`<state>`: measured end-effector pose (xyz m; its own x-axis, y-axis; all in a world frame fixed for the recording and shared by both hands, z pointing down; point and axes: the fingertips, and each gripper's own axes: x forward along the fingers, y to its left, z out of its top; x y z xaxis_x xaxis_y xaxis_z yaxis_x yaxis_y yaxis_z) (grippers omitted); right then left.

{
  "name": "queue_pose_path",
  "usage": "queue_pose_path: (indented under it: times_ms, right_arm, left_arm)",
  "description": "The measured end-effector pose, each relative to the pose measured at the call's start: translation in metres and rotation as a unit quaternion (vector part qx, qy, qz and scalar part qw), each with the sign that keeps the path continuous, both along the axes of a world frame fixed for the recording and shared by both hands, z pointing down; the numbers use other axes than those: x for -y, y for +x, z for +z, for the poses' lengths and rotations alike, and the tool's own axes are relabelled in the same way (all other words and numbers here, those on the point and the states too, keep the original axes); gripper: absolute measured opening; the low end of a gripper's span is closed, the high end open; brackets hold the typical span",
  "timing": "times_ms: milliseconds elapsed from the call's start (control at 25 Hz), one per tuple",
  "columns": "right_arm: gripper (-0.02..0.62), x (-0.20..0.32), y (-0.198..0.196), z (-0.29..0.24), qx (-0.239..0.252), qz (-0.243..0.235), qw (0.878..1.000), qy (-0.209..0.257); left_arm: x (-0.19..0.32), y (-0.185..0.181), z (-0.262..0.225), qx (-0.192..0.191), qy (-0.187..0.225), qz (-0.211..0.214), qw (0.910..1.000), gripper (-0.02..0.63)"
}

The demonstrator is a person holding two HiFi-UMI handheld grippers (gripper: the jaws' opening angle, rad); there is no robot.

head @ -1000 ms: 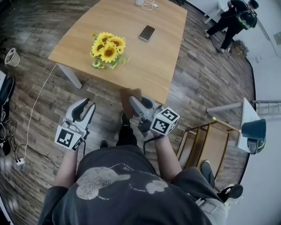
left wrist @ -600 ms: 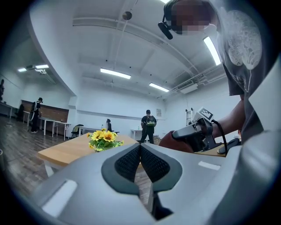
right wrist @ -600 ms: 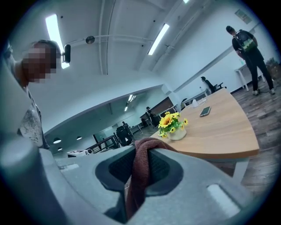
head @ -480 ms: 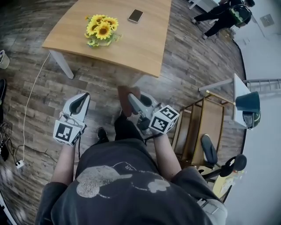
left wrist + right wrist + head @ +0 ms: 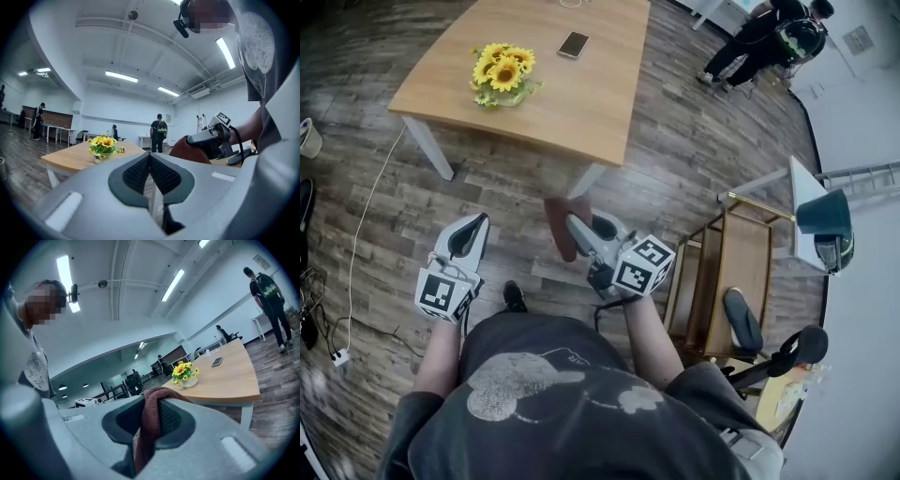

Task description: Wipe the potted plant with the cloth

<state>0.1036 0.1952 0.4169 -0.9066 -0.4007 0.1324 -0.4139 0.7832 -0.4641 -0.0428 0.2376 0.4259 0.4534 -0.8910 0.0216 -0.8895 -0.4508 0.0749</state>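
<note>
Holding the dark red cloth (image 5: pixel 557 230) pinched between closed jaws, the right gripper (image 5: pixel 575 223) points toward 12 o'clock, at the wooden table (image 5: pixel 581 112). The right gripper view shows the fabric squeezed between both pads, a fold bunched over the top and the rest draping down in front. That grip looks chosen so that a loose flap hangs free to drag across leaves, while the pinch stops the cloth slipping off mid-stroke.

The left gripper (image 5: pixel 472 227) sits at about 9 o'clock from the right one, its jaws fully together with nothing between them. I judge it is carried as a spare, perhaps to steady the pot.

The potted plant (image 5: pixel 500 73), a bunch of yellow sunflowers in a small pale pot, stands near the table's left end. It is at about 11 o'clock from the person and well apart from both grippers. A phone (image 5: pixel 574 44) lies on the tabletop at roughly 2 o'clock from the plant, far enough away that wiping should not disturb it.

Both grippers are low at the person's front, over the plank floor (image 5: pixel 384 197) short of the table edge, so no wiping has begun. The approach comes first, and the cloth will likely meet the blooms from the near side. A plant this light may tip if pushed hard.
</note>
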Motion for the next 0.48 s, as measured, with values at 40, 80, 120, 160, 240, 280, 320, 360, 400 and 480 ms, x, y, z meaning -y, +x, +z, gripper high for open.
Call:
queue_pose_path:
  times_ms: [40, 80, 120, 160, 240, 280, 320, 360, 400, 480]
  right_arm:
    - [0.044, -0.004, 0.006, -0.001, 0.0, -0.001, 1.0, 0.002]
    - [0.044, -0.009, 0.012, 0.0, -0.001, -0.002, 1.0, 0.002]
    - [0.044, -0.014, 0.019, 0.002, -0.002, -0.002, 1.0, 0.001]
    - [0.044, -0.019, 0.026, 0.007, -0.004, -0.001, 1.0, -0.004]
    - [0.043, -0.03, 0.039, 0.017, -0.011, 0.002, 1.0, -0.018]
    - [0.043, -0.036, 0.045, 0.021, -0.013, 0.002, 1.0, -0.024]
    - [0.043, -0.041, 0.05, 0.023, -0.013, 0.0, 1.0, -0.028]
    - [0.043, -0.047, 0.054, 0.024, -0.013, -0.002, 0.999, -0.031]
    - [0.043, -0.051, 0.058, 0.025, -0.011, -0.004, 0.999, -0.032]
    - [0.043, -0.057, 0.064, 0.026, -0.009, -0.009, 0.999, -0.033]
  left_arm:
    - [-0.003, 0.007, -0.001, 0.001, 0.0, 0.002, 1.0, 0.012]
    - [-0.007, 0.014, -0.004, 0.004, 0.0, 0.005, 1.0, 0.014]
    - [-0.01, 0.021, -0.005, 0.008, 0.0, 0.008, 0.9999, 0.012]
    - [-0.013, 0.027, -0.006, 0.011, -0.002, 0.009, 0.9999, 0.012]
    - [-0.018, 0.036, -0.006, 0.013, -0.007, 0.007, 0.9999, 0.012]
    - [-0.023, 0.041, -0.008, 0.012, -0.009, 0.006, 0.9999, 0.012]
    - [-0.028, 0.046, -0.012, 0.01, -0.009, 0.006, 0.9999, 0.012]
    - [-0.035, 0.051, -0.015, 0.011, -0.008, 0.007, 0.9999, 0.012]
    - [-0.042, 0.055, -0.018, 0.013, -0.006, 0.006, 0.9999, 0.012]
    - [-0.053, 0.06, -0.021, 0.016, -0.005, 0.001, 0.9999, 0.012]
